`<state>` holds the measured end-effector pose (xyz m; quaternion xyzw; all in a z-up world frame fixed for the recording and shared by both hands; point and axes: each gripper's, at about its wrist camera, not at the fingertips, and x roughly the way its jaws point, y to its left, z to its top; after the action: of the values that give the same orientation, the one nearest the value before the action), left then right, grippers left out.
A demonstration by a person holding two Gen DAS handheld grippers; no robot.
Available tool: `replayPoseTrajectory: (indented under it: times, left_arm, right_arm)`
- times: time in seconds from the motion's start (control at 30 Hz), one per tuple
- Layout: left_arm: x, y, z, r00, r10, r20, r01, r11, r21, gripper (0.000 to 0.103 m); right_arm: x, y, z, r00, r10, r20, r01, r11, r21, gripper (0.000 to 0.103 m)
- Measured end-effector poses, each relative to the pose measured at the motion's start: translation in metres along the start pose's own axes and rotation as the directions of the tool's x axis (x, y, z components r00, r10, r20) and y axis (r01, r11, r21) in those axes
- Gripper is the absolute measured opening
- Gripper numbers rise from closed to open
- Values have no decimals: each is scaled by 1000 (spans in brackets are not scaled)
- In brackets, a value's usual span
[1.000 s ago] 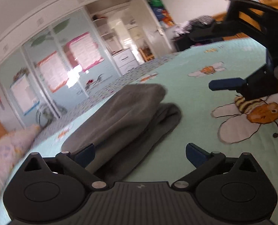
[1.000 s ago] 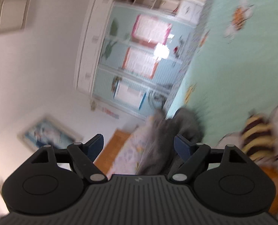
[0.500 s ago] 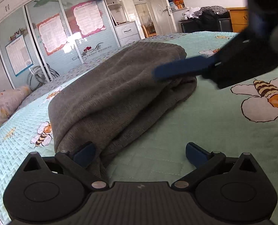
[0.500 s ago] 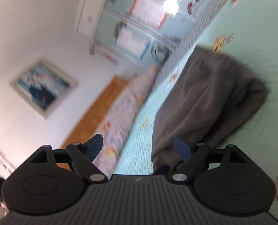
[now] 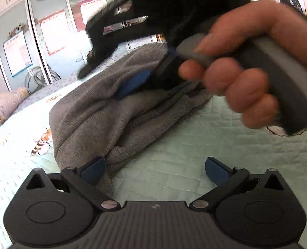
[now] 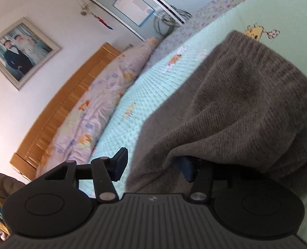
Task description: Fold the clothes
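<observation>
A folded grey knit garment [image 5: 103,116] lies on the mint-green bee-print quilt [image 5: 195,155]. My left gripper [image 5: 154,171] is open and low over the quilt at the garment's near corner, with its left fingertip [image 5: 93,169] touching the cloth edge. A hand [image 5: 236,83] holds my right gripper over the garment's far side, where one of its blue fingers [image 5: 132,83] rests on the cloth. In the right wrist view my right gripper [image 6: 153,165] is open around the edge of the garment [image 6: 236,103], and one finger [image 6: 186,166] is tucked under a fold.
A rolled floral duvet [image 6: 103,95] lies along the wooden headboard [image 6: 56,114]. Behind the bed stands a wardrobe with posters [image 5: 49,33]. A framed photo [image 6: 20,51] hangs on the wall.
My right gripper has come down onto the garment, its fingers narrowing around the cloth edge with one slid under a fold. The left gripper has crept closer to the near corner.
</observation>
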<state>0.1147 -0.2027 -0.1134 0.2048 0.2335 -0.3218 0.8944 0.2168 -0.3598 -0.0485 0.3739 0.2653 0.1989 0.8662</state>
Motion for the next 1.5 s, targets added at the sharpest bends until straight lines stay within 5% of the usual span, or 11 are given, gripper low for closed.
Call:
replayPoseTrajectory:
  times: [0.13, 0.23, 0.43, 0.67, 0.8, 0.93, 1.0, 1.07, 1.2, 1.33, 1.5]
  left_arm:
    - [-2, 7, 0, 1000, -18, 22, 18, 1000, -16, 102]
    - [-12, 14, 1, 997, -33, 75, 36, 999, -31, 101]
    - [-43, 28, 4, 972, -8, 234, 8, 1000, 1, 102]
    - [6, 48, 11, 998, 45, 36, -45, 999, 7, 102]
    - [10, 42, 11, 997, 66, 30, -67, 997, 46, 103]
    - [13, 38, 11, 997, 72, 29, -73, 996, 57, 103]
    - [14, 36, 11, 997, 75, 28, -77, 995, 63, 102]
    - [15, 34, 11, 997, 78, 28, -80, 994, 68, 102]
    - [18, 30, 11, 996, 84, 27, -86, 993, 79, 103]
    - [14, 26, 12, 996, 84, 27, -85, 993, 79, 103]
    - [3, -5, -6, 995, 91, 30, -93, 992, 90, 102]
  right_arm:
    - [-22, 11, -24, 992, 125, 28, -125, 992, 14, 83]
    - [-26, 9, -27, 985, 174, 17, -175, 982, 65, 83]
    - [-24, -8, -19, 1000, -17, -5, 17, 995, 102, 81]
    - [-80, -48, -43, 987, 2, 162, -51, 952, 302, 81]
    - [-74, -23, -40, 978, 151, 143, -180, 959, 217, 81]
    - [-38, -14, -26, 989, 143, 41, -147, 981, 128, 80]
    - [-23, -30, -12, 999, 35, 36, -39, 993, 109, 70]
    - [-21, -61, 1, 995, 44, 90, -64, 970, 235, 46]
    - [-32, -58, 0, 984, 98, 145, -133, 957, 256, 57]
    - [-42, -32, -11, 975, 160, 153, -184, 970, 160, 82]
    - [-20, -45, 21, 990, 90, 111, -101, 990, 103, 76]
